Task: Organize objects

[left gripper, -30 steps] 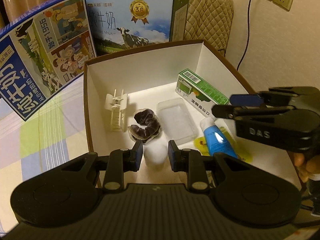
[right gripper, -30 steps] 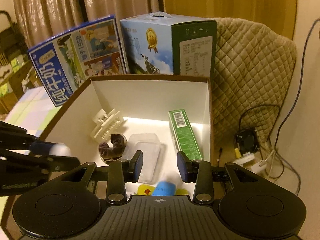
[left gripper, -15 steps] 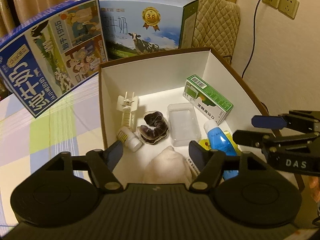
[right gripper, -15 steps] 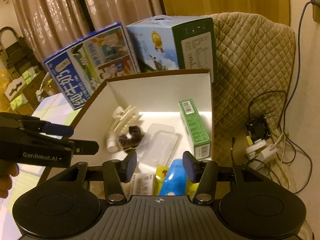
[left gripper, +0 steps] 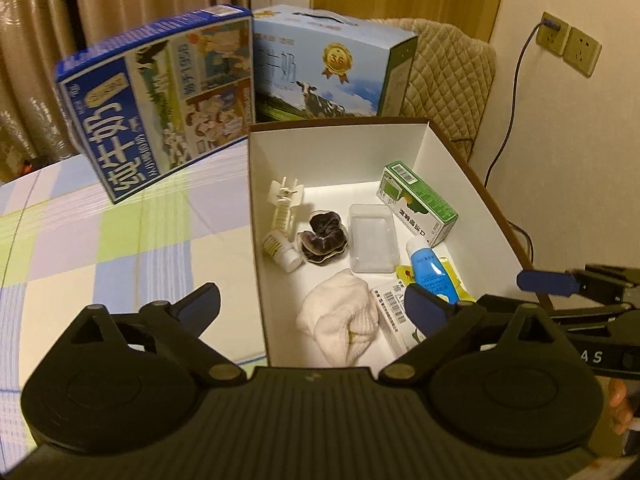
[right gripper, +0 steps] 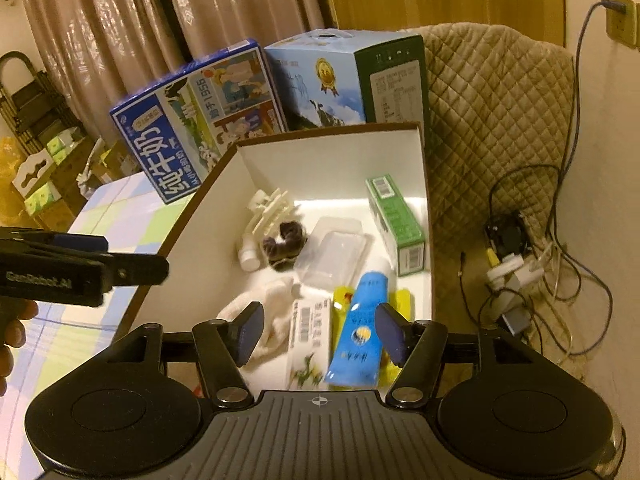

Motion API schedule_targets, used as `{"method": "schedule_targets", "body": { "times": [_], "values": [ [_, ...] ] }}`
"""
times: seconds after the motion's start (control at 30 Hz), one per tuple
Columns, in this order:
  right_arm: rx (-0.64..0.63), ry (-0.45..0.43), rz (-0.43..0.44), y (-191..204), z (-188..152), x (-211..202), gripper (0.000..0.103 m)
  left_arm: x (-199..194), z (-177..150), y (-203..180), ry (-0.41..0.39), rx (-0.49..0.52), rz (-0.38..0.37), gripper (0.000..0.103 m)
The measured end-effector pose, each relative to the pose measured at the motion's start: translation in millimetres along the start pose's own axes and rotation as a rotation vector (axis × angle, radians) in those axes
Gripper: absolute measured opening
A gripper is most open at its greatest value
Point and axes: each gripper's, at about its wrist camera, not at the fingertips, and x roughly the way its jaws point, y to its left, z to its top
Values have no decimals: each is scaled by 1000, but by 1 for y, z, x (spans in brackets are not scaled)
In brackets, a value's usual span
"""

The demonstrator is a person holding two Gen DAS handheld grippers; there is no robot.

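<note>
A brown box with white inside [left gripper: 336, 152] [right gripper: 332, 160] holds several items: a white sock [left gripper: 340, 320] [right gripper: 272, 300], a blue tube [left gripper: 428, 266] [right gripper: 360, 332], a green carton [left gripper: 418, 204] [right gripper: 396, 220], a clear plastic tray [left gripper: 372, 238] [right gripper: 332, 248], a dark scrunchie [left gripper: 324, 236] [right gripper: 284, 240], a white hair clip [left gripper: 284, 204] [right gripper: 268, 208] and a small white bottle [left gripper: 280, 250]. My left gripper [left gripper: 312, 312] is open, above the box's near left corner, with nothing between its fingers. My right gripper [right gripper: 316, 330] is open over the near end, also empty.
Two milk cartons, a blue one [left gripper: 160, 96] and a light blue one [left gripper: 328, 68], stand behind the box on the checked tablecloth [left gripper: 100, 248]. A quilted chair back [right gripper: 496, 120] and floor cables [right gripper: 532, 264] lie to the right. Wall sockets [left gripper: 568, 42] are on the right.
My left gripper let go of the white sock into the box, opened wide and pulled back and up. The right gripper also rose, drew back and opened wider.
</note>
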Motion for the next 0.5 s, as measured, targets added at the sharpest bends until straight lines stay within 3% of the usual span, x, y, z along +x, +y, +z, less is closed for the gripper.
{"method": "schedule_targets", "body": {
  "times": [0.5],
  "values": [
    [99, 14, -19, 58, -52, -51, 59, -82, -73, 38, -26, -19, 1, 100]
  ]
}}
